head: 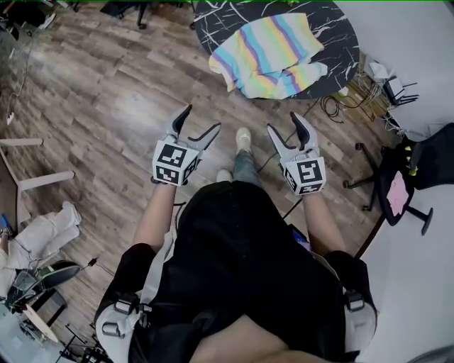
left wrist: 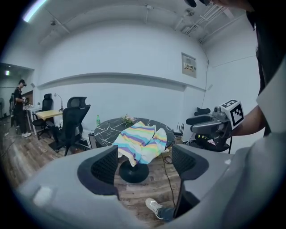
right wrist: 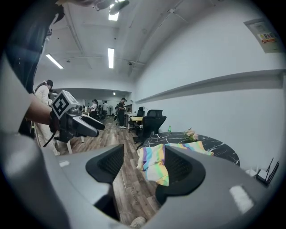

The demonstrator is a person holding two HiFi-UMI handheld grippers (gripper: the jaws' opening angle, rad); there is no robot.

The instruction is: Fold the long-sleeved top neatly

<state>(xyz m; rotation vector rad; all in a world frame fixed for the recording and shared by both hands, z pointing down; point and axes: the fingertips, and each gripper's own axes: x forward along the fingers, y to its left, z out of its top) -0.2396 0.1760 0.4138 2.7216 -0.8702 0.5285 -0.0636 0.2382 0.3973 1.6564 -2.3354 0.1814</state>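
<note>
Top (head: 273, 53): pastel stripes in yellow, blue, purple and pink, lying bunched and unfolded on the round black marbled tabletop (head: 213, 21). It sits on the side nearest me, and one edge droops over the rim. The left gripper view shows the same: top (left wrist: 140, 143) spilling over the near rim of the tabletop (left wrist: 105, 129), above a dark pedestal (left wrist: 134, 172). A green bottle (left wrist: 98, 120) and a small bunch of flowers (left wrist: 129, 119) stand at the far side of the tabletop. In the right gripper view the top (right wrist: 156, 163) hangs off the left end of the tabletop (right wrist: 219, 147). Left gripper (head: 202, 118): held over the wooden floor (head: 92, 92) in front of my body, pointing toward the tabletop and well apart from the top. Its fingers (left wrist: 105, 167) are spread with nothing between them. Right gripper (head: 284, 121): beside the left at about the same level, also short of the tabletop. Its fingers (right wrist: 107, 163) are spread and hold nothing. A shoe (head: 243, 138) shows on the floor between the two grippers. A black chair (head: 397, 184) stands to the right by the wall, with cables (head: 333, 106) on the floor near the tabletop. More chairs, desks and people are in the far room, too small to detail.
</note>
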